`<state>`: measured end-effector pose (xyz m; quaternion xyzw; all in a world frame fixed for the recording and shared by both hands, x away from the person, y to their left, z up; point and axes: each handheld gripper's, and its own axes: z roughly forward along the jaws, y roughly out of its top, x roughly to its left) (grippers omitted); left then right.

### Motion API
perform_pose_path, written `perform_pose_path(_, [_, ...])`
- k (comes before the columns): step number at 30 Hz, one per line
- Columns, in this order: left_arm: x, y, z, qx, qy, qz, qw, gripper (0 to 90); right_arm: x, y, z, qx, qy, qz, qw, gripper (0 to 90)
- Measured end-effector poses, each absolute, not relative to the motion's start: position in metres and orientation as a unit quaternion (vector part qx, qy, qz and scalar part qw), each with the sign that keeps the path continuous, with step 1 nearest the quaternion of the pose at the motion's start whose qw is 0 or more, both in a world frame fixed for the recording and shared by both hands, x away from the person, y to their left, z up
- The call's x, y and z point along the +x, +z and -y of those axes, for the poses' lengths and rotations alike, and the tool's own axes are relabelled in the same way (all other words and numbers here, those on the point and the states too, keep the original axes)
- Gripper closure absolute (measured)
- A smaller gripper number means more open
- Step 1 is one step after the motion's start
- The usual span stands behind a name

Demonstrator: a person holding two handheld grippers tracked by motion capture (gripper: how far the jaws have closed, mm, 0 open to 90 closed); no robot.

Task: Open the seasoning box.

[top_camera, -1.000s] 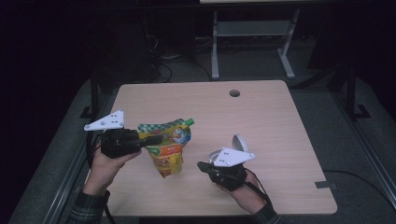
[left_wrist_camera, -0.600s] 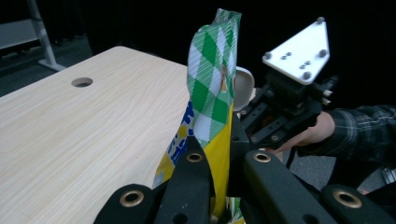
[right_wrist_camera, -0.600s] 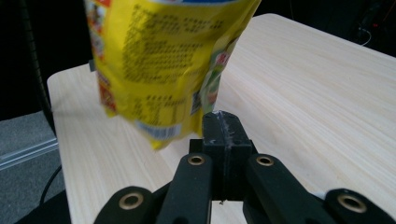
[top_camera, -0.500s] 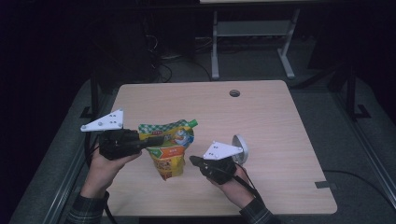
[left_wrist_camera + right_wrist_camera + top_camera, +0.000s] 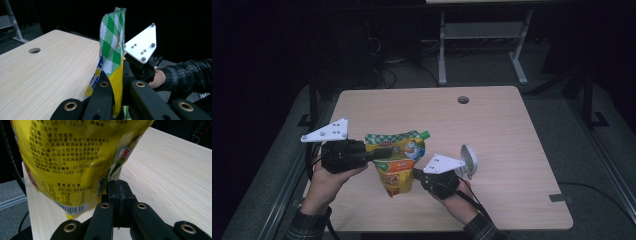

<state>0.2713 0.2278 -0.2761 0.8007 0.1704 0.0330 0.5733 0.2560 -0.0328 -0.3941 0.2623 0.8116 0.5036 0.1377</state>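
Reaching in from the near edge of the table (image 5: 512, 125), the person's two forearms angle toward each other over its near left part. The left hand (image 5: 328, 176) carries the left gripper (image 5: 371, 156) roughly level, pointing right, its jaws pressed together on the left edge of the pouch (image 5: 398, 162); in the left gripper view the green-checked top seam of that pouch stands upright between the jaws. The pouch is held up above the table's near left area, its green spout toward the right and its yellow bottom hanging toward the near edge. The right hand (image 5: 458, 199) holds the right gripper (image 5: 416, 174) pointing left, with the jaw tips at the pouch's lower right edge; in the right gripper view they are closed together with the edge of the pouch just at their tips, and whether they pinch it I cannot tell. A white round lid (image 5: 468, 159) lies just behind the right gripper.
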Motion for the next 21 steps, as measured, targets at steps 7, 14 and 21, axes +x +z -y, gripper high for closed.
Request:
perform_pose_path(7, [0.273, -0.277, -0.224, 0.801, 0.033, -0.174, 0.571, 90.0, 0.252, -0.398, 0.027, 0.260, 0.503, -0.813, 0.137, 90.0])
perform_pose_path(14, [0.275, -0.276, -0.217, 0.801, 0.027, -0.173, 0.572, 90.0, 0.249, -0.402, 0.024, 0.251, 0.505, -0.814, 0.141, 90.0])
perform_pose_path(21, [0.274, -0.273, -0.211, 0.800, 0.026, -0.172, 0.574, 90.0, 0.246, -0.405, 0.022, 0.248, 0.518, -0.807, 0.137, 90.0])
